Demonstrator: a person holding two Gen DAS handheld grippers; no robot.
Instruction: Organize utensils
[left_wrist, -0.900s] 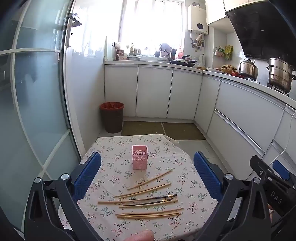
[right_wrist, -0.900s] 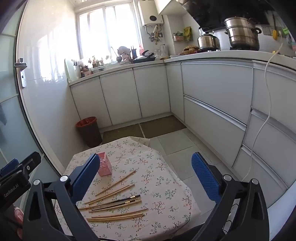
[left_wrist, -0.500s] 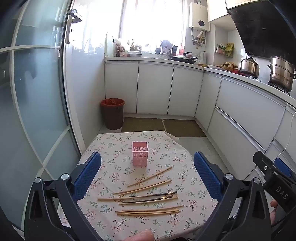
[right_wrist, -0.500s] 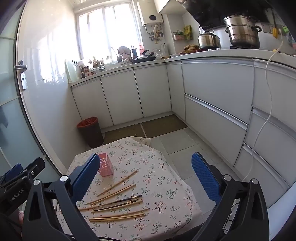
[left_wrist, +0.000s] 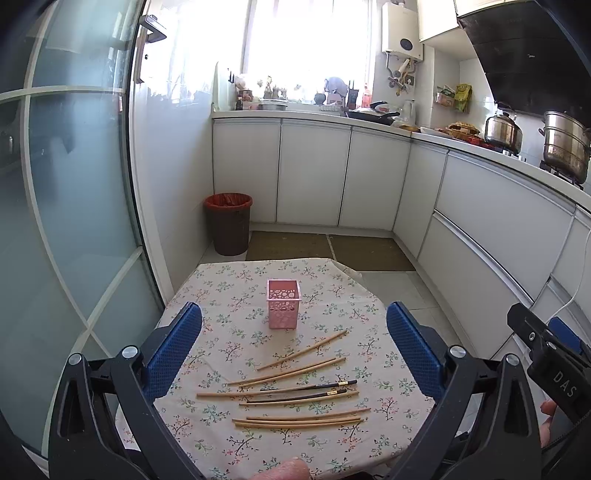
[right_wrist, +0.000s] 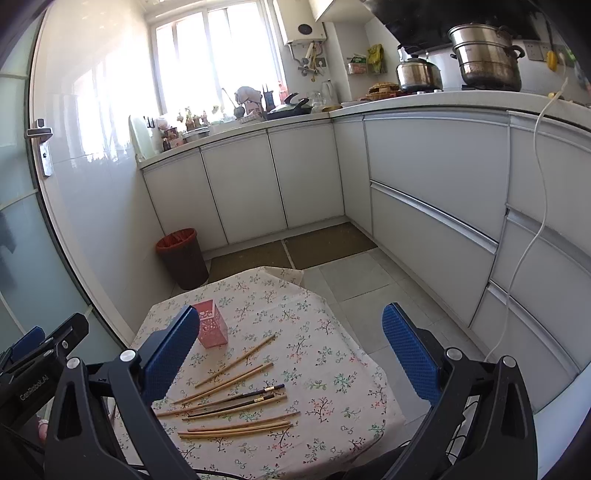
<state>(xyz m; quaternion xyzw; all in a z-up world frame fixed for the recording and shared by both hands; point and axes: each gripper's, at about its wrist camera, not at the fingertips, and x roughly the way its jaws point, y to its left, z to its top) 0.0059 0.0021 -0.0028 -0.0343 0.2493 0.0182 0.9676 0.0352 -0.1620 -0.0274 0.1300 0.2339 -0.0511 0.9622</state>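
Note:
Several chopsticks (left_wrist: 295, 391) lie loose on a small table with a flowered cloth (left_wrist: 221, 295); most are bamboo, two are dark (left_wrist: 317, 387). A pink perforated holder (left_wrist: 283, 303) stands upright behind them and looks empty. My left gripper (left_wrist: 294, 347) is open and empty, high above the table's near side. My right gripper (right_wrist: 291, 350) is open and empty, also held high, to the right. In the right wrist view the chopsticks (right_wrist: 236, 398) lie left of centre and the holder (right_wrist: 211, 328) is partly behind my left finger.
A brown bin with a red liner (left_wrist: 229, 223) stands on the floor behind the table. White kitchen cabinets (left_wrist: 314, 177) run along the back and right. A glass door (left_wrist: 66, 221) is at the left. Steel pots (right_wrist: 484, 59) sit on the counter.
Both grippers have risen and drawn back a little, so the table sits lower and smaller in both views. Nothing on the table has moved.

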